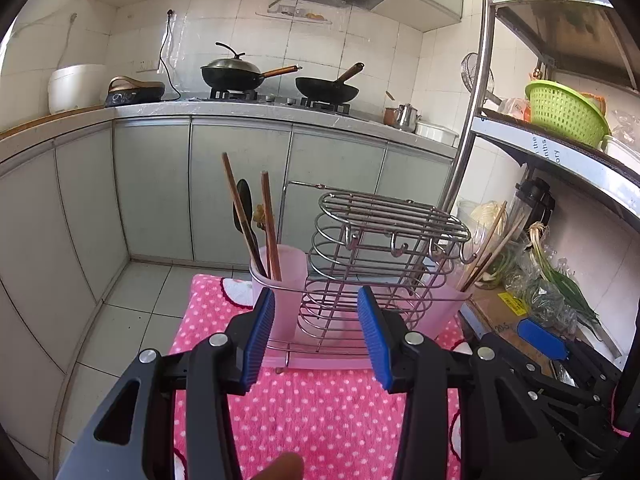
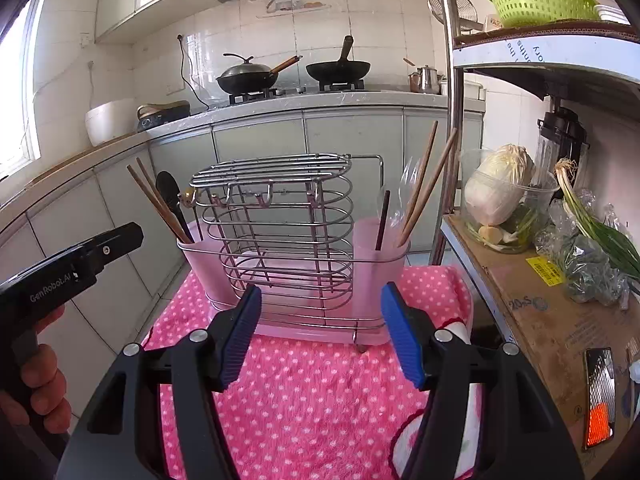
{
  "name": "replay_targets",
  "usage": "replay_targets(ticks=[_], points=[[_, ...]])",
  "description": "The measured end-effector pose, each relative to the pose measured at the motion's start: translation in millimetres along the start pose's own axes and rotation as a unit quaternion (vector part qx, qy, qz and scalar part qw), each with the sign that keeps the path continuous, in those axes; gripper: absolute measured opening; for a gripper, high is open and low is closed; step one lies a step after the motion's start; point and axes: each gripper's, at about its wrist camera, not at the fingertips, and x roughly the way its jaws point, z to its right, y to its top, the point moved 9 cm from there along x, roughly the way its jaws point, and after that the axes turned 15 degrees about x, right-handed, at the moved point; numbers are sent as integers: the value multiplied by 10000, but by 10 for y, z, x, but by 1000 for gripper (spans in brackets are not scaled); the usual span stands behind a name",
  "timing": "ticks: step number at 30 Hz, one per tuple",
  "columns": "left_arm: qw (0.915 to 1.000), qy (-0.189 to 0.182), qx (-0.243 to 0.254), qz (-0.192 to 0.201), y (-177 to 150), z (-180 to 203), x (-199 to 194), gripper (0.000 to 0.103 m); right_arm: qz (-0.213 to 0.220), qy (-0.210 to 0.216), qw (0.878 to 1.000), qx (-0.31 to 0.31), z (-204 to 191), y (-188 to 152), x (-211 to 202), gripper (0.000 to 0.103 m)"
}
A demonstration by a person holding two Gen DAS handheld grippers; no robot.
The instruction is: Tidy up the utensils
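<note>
The utensil rack (image 2: 288, 240) stands at the far end of the pink dotted towel (image 2: 312, 392), a wire frame on a pink tray with a pink cup at each end. Chopsticks (image 2: 160, 204) and a dark spoon (image 2: 170, 196) already stand in the left cup (image 1: 276, 280); more chopsticks (image 2: 420, 184) lean in the right cup (image 2: 380, 248). I see no loose utensils on the towel, so I judge the sorting largely done. My left gripper (image 1: 316, 336) and right gripper (image 2: 320, 332) hover just short of the rack, fingers spread, holding nothing. A shelf (image 2: 560, 320) of vegetables stands to my right.
</note>
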Motion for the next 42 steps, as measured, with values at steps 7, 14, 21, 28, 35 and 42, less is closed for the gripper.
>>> replay_targets(ticks=[7,14,21,28,35,42], points=[[9999,11,40,-143,-141,94,5,42,-81,-50,10000,15,20,-87,-2,63],[9997,48,95,-218,-195,150,25,42,-157,-91,9998,16,59,-141,29,63],[9994,41,137,-303,-242,188,48,42,-211,-128,9997,-1,76,-184,49,63],[9992,41,139,-369,-293,204,67,42,-261,-154,9995,-17,87,-220,78,63],[9988,4,136,-468,-372,212,106,42,-310,-182,9994,-32,104,-262,103,63],[9984,-16,168,-536,-419,228,145,42,-336,-183,9993,-11,122,-281,138,63]])
